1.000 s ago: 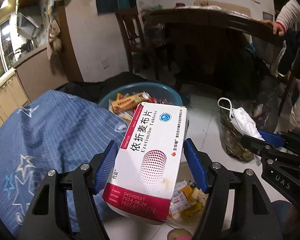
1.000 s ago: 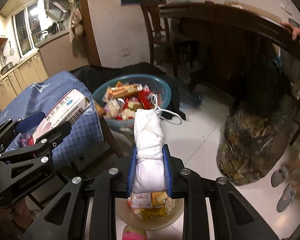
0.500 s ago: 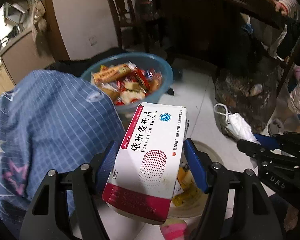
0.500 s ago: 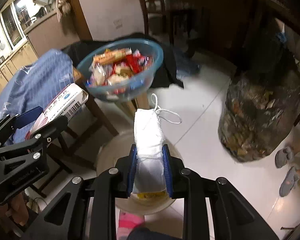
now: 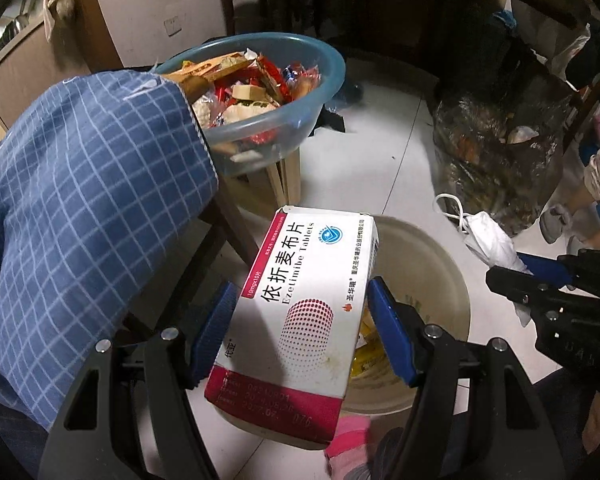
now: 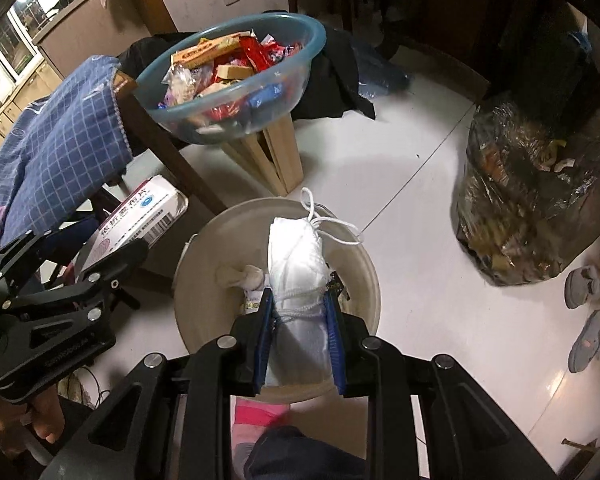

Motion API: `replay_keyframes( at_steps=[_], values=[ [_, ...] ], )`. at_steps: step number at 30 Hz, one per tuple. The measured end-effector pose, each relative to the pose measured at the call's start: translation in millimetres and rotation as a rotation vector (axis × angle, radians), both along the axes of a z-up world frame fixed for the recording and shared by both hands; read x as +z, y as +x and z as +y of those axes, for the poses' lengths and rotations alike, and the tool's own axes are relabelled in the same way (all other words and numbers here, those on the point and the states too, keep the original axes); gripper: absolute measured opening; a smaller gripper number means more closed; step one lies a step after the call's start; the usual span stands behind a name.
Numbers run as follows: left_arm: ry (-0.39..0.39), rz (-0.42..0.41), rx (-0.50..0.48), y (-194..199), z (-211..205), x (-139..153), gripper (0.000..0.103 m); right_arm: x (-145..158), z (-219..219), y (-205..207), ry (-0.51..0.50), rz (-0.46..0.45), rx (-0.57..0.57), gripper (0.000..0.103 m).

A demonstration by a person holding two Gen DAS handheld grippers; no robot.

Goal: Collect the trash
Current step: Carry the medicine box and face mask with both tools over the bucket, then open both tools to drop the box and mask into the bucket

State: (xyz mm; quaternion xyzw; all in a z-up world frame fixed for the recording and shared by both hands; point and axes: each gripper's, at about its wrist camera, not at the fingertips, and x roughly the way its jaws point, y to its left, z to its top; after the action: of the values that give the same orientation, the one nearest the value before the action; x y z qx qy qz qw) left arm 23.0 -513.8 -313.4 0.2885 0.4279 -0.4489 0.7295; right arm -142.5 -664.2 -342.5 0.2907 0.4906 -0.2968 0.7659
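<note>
You've lowered both grippers over the cream bin (image 6: 204, 264). Your left gripper (image 5: 300, 340) fingers clamp the Ezetimibe tablet box (image 5: 300, 308); your right gripper (image 6: 298, 340) fingers clench the rolled white face mask (image 6: 298, 280). Far left, the blue basin (image 6: 236, 80) holds wrappers.

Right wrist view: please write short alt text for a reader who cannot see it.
The right gripper holds a folded white face mask above a beige waste bin on the white floor. At left, the left gripper holds a medicine box; behind stands a blue basin of wrappers.
</note>
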Motion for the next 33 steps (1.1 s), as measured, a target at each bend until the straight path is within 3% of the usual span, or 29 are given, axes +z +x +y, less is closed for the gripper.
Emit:
replay_keyframes(
  at_steps=[17,20,22,33],
  values=[
    [0.011,-0.008,-0.006,-3,-2,-5,0.066,-8,1,6,0.010,0.006,0.010,0.026],
    [0.011,-0.008,-0.006,-3,-2,-5,0.067,-8,1,7,0.011,0.002,0.014,0.035],
    [0.019,-0.007,-0.007,-3,-2,-7,0.068,-8,-1,5,0.007,0.000,0.007,0.048],
    [0.026,-0.016,0.007,1,3,-8,0.068,2,-2,-1,-0.023,-0.014,-0.010,0.049]
  ],
)
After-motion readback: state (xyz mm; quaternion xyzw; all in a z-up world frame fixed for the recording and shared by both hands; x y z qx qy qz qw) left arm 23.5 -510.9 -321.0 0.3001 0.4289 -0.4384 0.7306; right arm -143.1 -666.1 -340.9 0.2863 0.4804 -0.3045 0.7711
